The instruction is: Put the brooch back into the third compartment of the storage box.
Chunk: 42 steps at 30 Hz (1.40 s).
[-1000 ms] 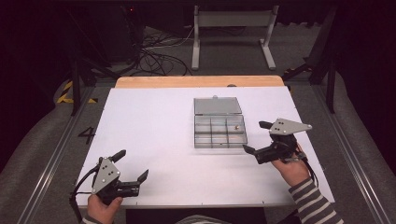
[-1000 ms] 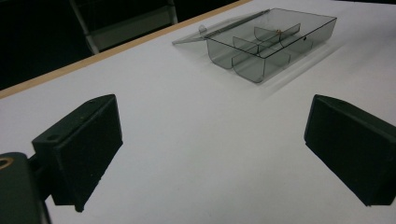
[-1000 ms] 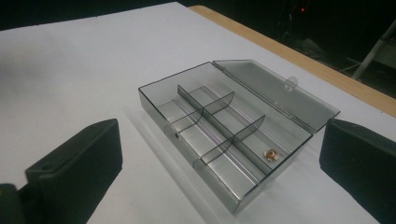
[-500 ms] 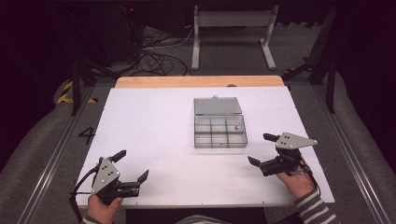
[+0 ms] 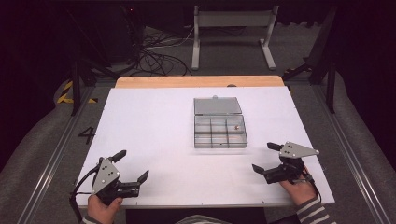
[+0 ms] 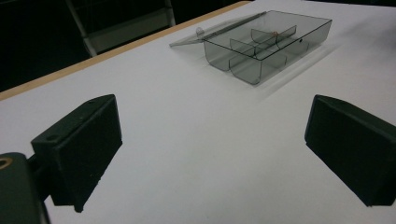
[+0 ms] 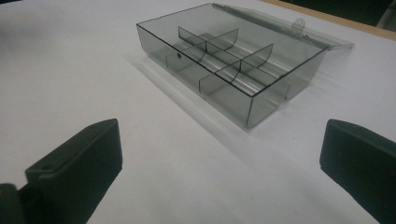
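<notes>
A clear smoky plastic compartment box (image 5: 220, 131) lies in the middle of the white table, its lid (image 5: 217, 106) folded back flat behind it. A tiny orange-brown piece (image 5: 236, 126) sits in its far right compartment and a small dark speck in a front one. My left gripper (image 5: 131, 165) rests open near the front left edge, nothing between its jaws. My right gripper (image 5: 265, 157) stands open at the front right, below and right of the box. The box (image 6: 268, 44) lies ahead in the left gripper view and close ahead (image 7: 229, 67) in the right gripper view.
The white table top (image 5: 154, 126) has a wooden strip (image 5: 196, 81) along its far edge. Beyond it stand a metal frame (image 5: 232, 32) and loose cables (image 5: 154, 51) on the floor. Grey floor and rails flank the table.
My right gripper has drawn back from beside the box toward the front right edge of the table. The left gripper has stayed put.
</notes>
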Each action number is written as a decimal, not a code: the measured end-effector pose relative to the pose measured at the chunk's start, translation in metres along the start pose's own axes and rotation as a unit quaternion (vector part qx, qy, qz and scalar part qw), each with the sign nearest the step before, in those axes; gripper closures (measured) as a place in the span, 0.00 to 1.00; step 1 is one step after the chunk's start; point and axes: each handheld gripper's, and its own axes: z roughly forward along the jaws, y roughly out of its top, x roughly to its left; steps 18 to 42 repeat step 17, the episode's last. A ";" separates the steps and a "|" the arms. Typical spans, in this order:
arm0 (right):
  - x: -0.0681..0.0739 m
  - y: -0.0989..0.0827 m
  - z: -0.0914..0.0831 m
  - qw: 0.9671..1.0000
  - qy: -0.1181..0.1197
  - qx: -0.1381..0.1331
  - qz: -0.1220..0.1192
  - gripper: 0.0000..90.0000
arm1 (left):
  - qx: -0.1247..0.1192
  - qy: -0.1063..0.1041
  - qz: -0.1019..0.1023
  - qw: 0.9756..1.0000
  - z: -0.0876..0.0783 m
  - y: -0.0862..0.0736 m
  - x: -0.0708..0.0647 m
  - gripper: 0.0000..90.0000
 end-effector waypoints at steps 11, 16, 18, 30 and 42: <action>-0.005 -0.011 0.002 1.000 -0.007 0.019 0.024 0.00 | -0.007 -0.006 -0.011 1.000 0.001 0.000 0.001 0.05; -0.005 -0.011 0.001 1.000 -0.011 0.018 0.015 0.00 | -0.009 -0.008 -0.015 1.000 0.001 0.000 0.001 0.05; -0.004 -0.012 0.001 1.000 -0.011 0.019 0.014 0.00 | -0.010 -0.009 -0.018 1.000 0.001 0.000 0.001 0.05; -0.004 -0.012 0.001 1.000 -0.011 0.019 0.014 0.00 | -0.010 -0.009 -0.018 1.000 0.001 0.000 0.001 0.05; -0.004 -0.012 0.001 1.000 -0.011 0.019 0.014 0.00 | -0.010 -0.009 -0.018 1.000 0.001 0.000 0.001 0.05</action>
